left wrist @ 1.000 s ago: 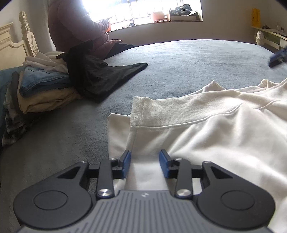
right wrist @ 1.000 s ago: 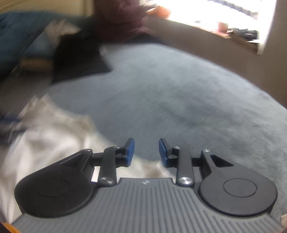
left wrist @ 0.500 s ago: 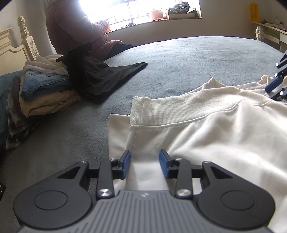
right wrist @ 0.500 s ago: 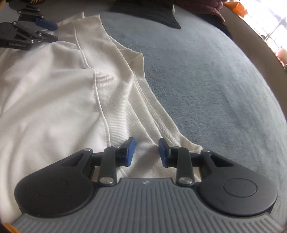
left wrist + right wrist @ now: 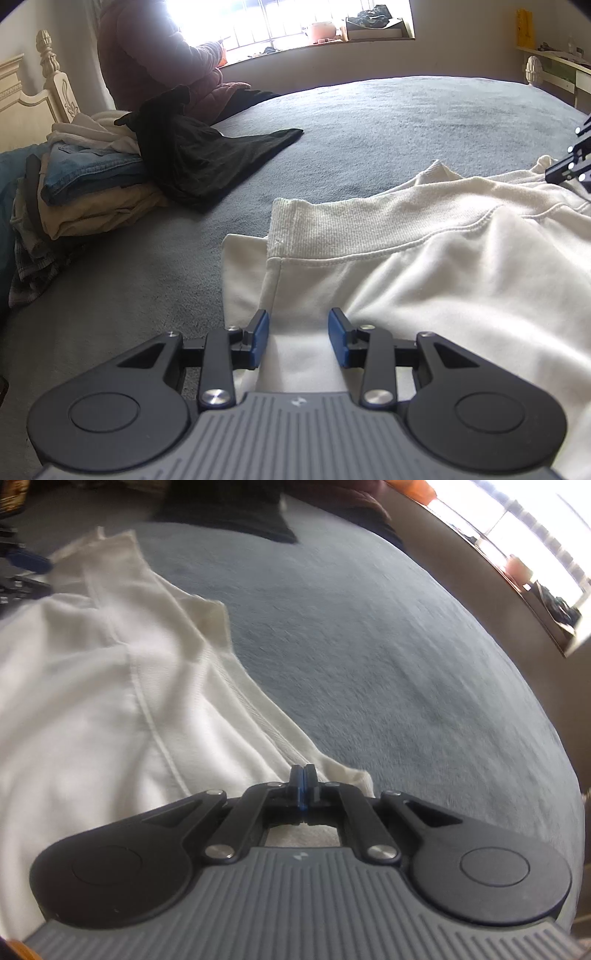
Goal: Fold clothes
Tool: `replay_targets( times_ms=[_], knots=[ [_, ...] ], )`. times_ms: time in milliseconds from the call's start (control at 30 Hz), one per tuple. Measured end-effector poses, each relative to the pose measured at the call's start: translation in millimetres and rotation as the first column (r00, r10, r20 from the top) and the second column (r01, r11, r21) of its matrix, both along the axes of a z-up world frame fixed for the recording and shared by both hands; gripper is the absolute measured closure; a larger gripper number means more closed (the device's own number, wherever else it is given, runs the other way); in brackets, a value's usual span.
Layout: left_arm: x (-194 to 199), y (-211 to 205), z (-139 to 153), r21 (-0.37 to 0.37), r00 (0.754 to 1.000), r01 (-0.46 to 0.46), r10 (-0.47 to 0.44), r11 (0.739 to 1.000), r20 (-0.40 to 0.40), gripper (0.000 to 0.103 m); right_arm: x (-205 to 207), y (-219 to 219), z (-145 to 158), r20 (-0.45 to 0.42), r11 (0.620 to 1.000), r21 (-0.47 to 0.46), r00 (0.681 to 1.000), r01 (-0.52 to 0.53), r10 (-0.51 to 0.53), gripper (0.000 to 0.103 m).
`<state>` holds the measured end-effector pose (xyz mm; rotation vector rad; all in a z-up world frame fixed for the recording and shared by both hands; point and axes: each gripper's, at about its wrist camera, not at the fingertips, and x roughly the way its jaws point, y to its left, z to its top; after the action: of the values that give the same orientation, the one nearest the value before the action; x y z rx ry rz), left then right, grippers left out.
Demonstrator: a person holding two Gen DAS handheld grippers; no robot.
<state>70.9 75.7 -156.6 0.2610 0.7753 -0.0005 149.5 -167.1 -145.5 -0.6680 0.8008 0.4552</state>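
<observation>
A cream sweatshirt (image 5: 443, 277) lies spread on the grey bed cover (image 5: 369, 129), its ribbed hem turned toward the far side. My left gripper (image 5: 297, 336) rests low over the garment's near left edge. Its blue pads stand apart, with flat fabric under and between them and no visible pinch. In the right wrist view my right gripper (image 5: 303, 779) is shut, its pads meeting on the ribbed hem of the sweatshirt (image 5: 92, 664) near its right corner. The right gripper (image 5: 570, 166) also shows at the right edge of the left wrist view.
A pile of folded clothes (image 5: 85, 192) with jeans sits at the bed's far left, and a black garment (image 5: 199, 158) is draped beside it. A person (image 5: 155, 62) sits behind it by the window. Grey bed cover (image 5: 369, 646) stretches to the right of the sweatshirt.
My right gripper swung down onto the sweatshirt's hem and its jaws went from apart to shut on the fabric. The left gripper has stayed put.
</observation>
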Motion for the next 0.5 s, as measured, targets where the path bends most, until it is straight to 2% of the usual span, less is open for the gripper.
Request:
replay_targets(
  times_ms=[133, 200, 267, 300, 367, 467, 500],
  knots=[
    [0, -1, 0, 0.004, 1.0, -0.003, 0.003, 1.0, -0.001, 0.066, 4, -9, 11, -0.05, 0.989, 0.146, 0.999, 0.01, -0.003, 0.101],
    [0, -2, 0, 0.007, 1.0, -0.005, 0.005, 1.0, -0.002, 0.066, 1, -9, 19, -0.059, 0.984, 0.174, 0.998, -0.026, 0.037, 0.094],
    [0, -3, 0, 0.013, 1.0, -0.005, 0.005, 1.0, -0.002, 0.066, -2, -7, 24, -0.07, 0.979, 0.192, 0.994, -0.067, 0.082, 0.081],
    [0, -3, 0, 0.015, 1.0, -0.005, 0.005, 1.0, -0.001, 0.066, -3, -5, 25, -0.075, 0.976, 0.199, 0.991, -0.09, 0.107, 0.08],
    [0, -3, -1, 0.018, 1.0, -0.004, 0.004, 1.0, 0.0, 0.066, -4, 3, 22, -0.085, 0.976, 0.171, 0.985, -0.133, 0.149, 0.079],
    [-1, -3, 0, 0.018, 1.0, -0.004, 0.004, 1.0, 0.001, 0.066, -4, 13, 2, -0.118, 0.984, 0.092, 0.98, -0.15, 0.16, 0.08],
    [0, -3, 0, 0.017, 1.0, -0.004, 0.004, 1.0, 0.0, 0.066, -4, 15, -2, -0.12, 0.985, 0.092, 0.981, -0.143, 0.154, 0.081]
  ],
)
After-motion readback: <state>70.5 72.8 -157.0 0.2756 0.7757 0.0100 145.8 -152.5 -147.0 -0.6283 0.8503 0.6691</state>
